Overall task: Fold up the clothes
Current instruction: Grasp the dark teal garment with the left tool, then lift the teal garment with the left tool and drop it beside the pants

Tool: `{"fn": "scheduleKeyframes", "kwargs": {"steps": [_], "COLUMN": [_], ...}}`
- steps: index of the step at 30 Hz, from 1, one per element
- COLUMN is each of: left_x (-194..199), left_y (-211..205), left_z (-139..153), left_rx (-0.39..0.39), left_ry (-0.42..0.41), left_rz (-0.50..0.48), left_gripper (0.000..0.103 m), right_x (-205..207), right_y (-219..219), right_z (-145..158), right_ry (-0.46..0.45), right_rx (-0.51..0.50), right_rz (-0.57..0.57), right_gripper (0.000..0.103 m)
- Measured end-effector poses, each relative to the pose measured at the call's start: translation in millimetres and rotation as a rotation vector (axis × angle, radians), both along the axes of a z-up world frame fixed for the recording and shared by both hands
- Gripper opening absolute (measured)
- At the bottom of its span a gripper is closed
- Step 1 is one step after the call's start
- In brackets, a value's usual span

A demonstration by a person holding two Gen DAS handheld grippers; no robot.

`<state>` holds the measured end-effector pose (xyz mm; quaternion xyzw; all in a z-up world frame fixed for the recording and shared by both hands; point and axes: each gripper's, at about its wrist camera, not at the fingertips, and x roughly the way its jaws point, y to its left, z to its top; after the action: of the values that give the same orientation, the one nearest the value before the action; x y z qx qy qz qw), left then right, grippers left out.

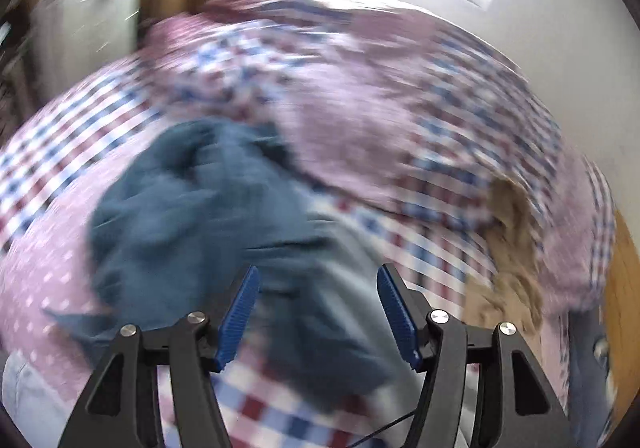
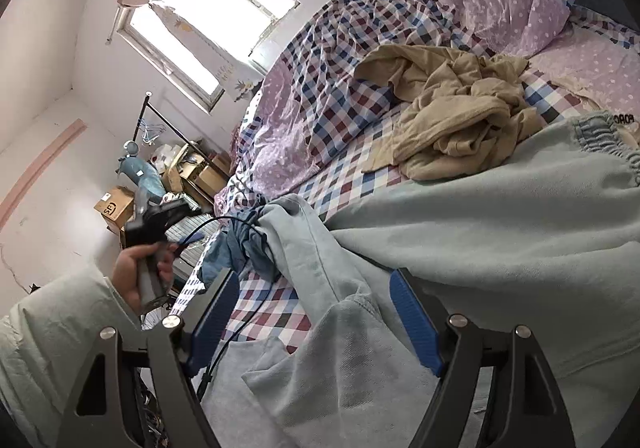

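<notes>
We see the left tool (image 1: 318, 312) w/ its blue pads spread apart over a dark blue garment (image 1: 192, 216) crumpled on the bed (image 1: 432, 248); nothing is pinched, the cloth lies below the pads, and that view is motion-blurred. The right tool (image 2: 314, 322) stands wide open too, pads apart and bare, above a pale grey-green garment (image 2: 480, 232) spread over the near part of the bed; one flap of it runs between the pads but whether it touches them we can't tell. In the right wrist view the dark blue garment (image 2: 240, 248) sits bunched at the bed's edge, just beside the grey-green one, w/ a black cable (image 2: 240, 324) running across it. A tan garment (image 2: 452, 116) lies crumpled further back, near the lilac dotted pillow (image 2: 492, 0). The bed has a red/blue checked sheet (image 2: 352, 176). A hand (image 2: 140, 272) in a pale sleeve (image 2: 52, 332) grips the left tool's handle at the left of that view. Window (image 2: 208, 16) and cardboard boxes (image 2: 116, 204) lie beyond.
</notes>
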<state>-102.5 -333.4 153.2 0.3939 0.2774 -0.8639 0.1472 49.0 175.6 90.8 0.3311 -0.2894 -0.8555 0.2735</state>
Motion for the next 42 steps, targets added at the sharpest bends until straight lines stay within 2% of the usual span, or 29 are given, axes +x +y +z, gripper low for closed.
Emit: {"fn": "scheduleKeyframes", "kwargs": {"steps": [1,6,11,16,19,22,24,25,26,27,29,33,36,39,42], "left_x": [5,9,-10,-30,-43,-49,-50,-50,-49,-48,-40,-25,-20,-33,-60], "left_y": [-17,-58,-68,-72,-70,-68,-65,-63,-62,-62,-63,-71,-74,-68,-40], "left_z": [-4,-28,-53,-70,-84,-92,-92,-91,-89,-86,-75,-42,17,76,152], "left_rx": [0.011,0.020,-0.055,-0.116,-0.142,-0.166,-0.187,-0.200,-0.210,-0.221,-0.216,-0.184,-0.217,-0.245,-0.267], "left_ry": [-0.014,-0.083,-0.158,-0.183,-0.208,-0.213,-0.200,-0.192,-0.182,-0.166,-0.126,-0.025,0.065,0.123,0.186], "left_rz": [0.038,0.103,0.057,0.038,0.012,0.008,-0.013,-0.023,-0.031,-0.038,-0.033,0.011,0.040,0.048,0.026], "left_gripper": [0.066,0.066,0.066,0.066,0.071,0.070,0.055,0.034,0.020,0.018,0.011,0.008,0.007,0.006,0.006], "right_x": [-1,-6,-10,-12,-13,-12,-12,-12,-13,-13,-15,-19,-20,-21,-22], "right_y": [-3,-17,-31,-42,-46,-41,-26,-15,-3,9,31,57,61,60,57], "right_z": [-1,-8,-13,-16,-17,-10,0,3,4,5,-3,-21,-23,-22,-22], "right_ry": [-0.003,-0.018,-0.013,-0.005,0.009,0.043,0.073,0.074,0.068,0.062,0.020,-0.071,-0.086,-0.082,-0.079], "right_rx": [0.005,0.033,0.064,0.100,0.123,0.129,0.140,0.132,0.117,0.101,0.063,0.026,0.020,0.011,-0.005], "right_rz": [0.001,0.009,0.017,0.030,0.029,-0.014,-0.109,-0.157,-0.202,-0.247,-0.322,-0.405,-0.408,-0.403,-0.402], "right_gripper": [0.081,0.081,0.081,0.081,0.081,0.081,0.081,0.081,0.081,0.081,0.081,0.081,0.081,0.081,0.081]}}
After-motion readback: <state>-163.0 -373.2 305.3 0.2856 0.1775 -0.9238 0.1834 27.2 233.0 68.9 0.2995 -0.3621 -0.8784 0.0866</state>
